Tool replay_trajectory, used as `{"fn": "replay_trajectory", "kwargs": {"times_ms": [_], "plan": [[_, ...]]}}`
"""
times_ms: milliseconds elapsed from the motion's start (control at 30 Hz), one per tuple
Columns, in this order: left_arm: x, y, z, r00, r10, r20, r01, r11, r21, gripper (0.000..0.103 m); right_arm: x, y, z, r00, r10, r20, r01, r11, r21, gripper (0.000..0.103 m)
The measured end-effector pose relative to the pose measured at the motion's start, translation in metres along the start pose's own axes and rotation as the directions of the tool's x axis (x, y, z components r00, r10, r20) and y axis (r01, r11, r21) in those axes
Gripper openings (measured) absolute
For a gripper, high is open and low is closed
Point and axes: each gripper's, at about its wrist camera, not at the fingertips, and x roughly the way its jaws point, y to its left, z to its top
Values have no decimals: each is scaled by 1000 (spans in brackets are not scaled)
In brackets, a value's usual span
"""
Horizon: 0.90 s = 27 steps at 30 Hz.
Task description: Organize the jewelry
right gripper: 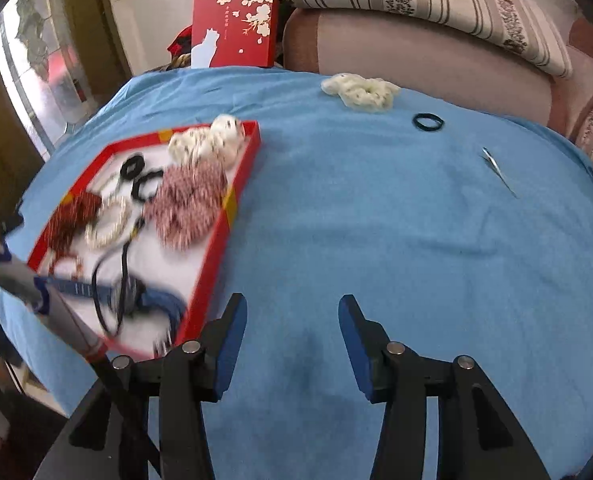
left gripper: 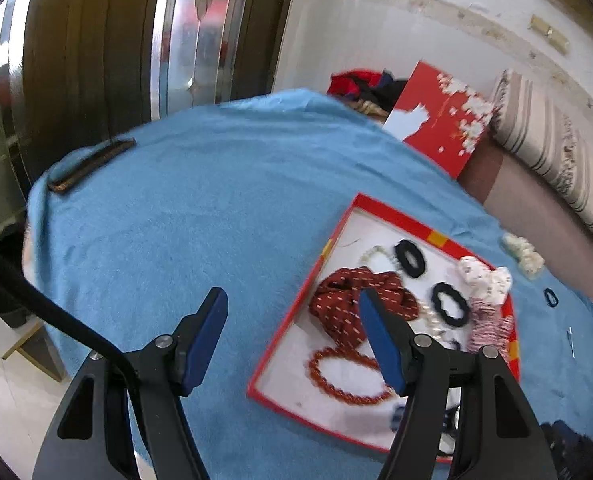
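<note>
Our left gripper (left gripper: 293, 312) had two black arms with flat blue pads (left gripper: 206, 344) on the inside. We saw round silver screws at the joints, and a black cable ran beside it. Our right gripper (right gripper: 292, 320) looked the same, black with blue pads (right gripper: 230, 354).

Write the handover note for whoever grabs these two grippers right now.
Left gripper: open, empty, over the red tray's left edge.
Right gripper: open, empty, above bare blue cloth right of the tray.
Done: the tray already holds scrunchies, a red bead strand, pearls and dark cords.
Left: cream scrunchie, black hair tie and a thin metal pin lie on the cloth; dark comb at the far left edge.
</note>
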Motion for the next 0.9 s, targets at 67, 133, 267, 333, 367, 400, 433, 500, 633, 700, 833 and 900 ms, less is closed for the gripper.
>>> {"fn": "replay_trajectory", "kwargs": {"times_ms": [67, 133, 267, 333, 367, 400, 433, 500, 633, 700, 833, 900], "plan": [[-27, -9, -10, 997, 28, 66, -31, 998, 52, 77, -10, -1, -13, 1000, -9, 11, 9, 1000, -11, 54], [-52, -17, -21, 991, 41, 126, -53, 994, 97, 86, -17, -3, -20, 1000, -17, 26, 17, 1000, -15, 55], [-102, -35, -41, 974, 65, 216, -105, 977, 183, 92, -30, -3, -34, 999, -19, 37, 20, 999, -25, 57], [-117, -39, -47, 973, 74, 219, -118, 974, 194, 94, -35, -3, -38, 999, -10, 39, 11, 1000, -26, 57], [-127, -42, -52, 974, 65, 219, -109, 975, 196, 94, -37, -3, -40, 999, -6, 44, 8, 1000, -26, 57], [-133, -44, -54, 974, 62, 219, -105, 975, 194, 94, -41, -1, -43, 999, -5, 49, 6, 1000, -24, 57], [-141, -47, -57, 973, 60, 222, -103, 977, 189, 95, -44, -1, -46, 998, -2, 55, 3, 1000, -25, 58], [-152, -50, -60, 973, 48, 227, -92, 977, 190, 96, -51, -1, -51, 998, -4, 69, 6, 1000, -27, 59], [-177, -57, -67, 966, 39, 257, -89, 978, 188, 100, -60, -4, -59, 996, -3, 88, 5, 1000, -28, 59], [-190, -59, -69, 959, 21, 283, -73, 982, 176, 103, -64, -5, -62, 995, -7, 99, 11, 999, -34, 60], [-204, -62, -71, 951, 17, 309, -70, 984, 163, 103, -70, -4, -68, 994, -9, 108, 14, 999, -45, 62], [-207, -64, -74, 952, 9, 306, -63, 984, 168, 103, -70, -3, -71, 994, -6, 106, 11, 999, -51, 62]]}}
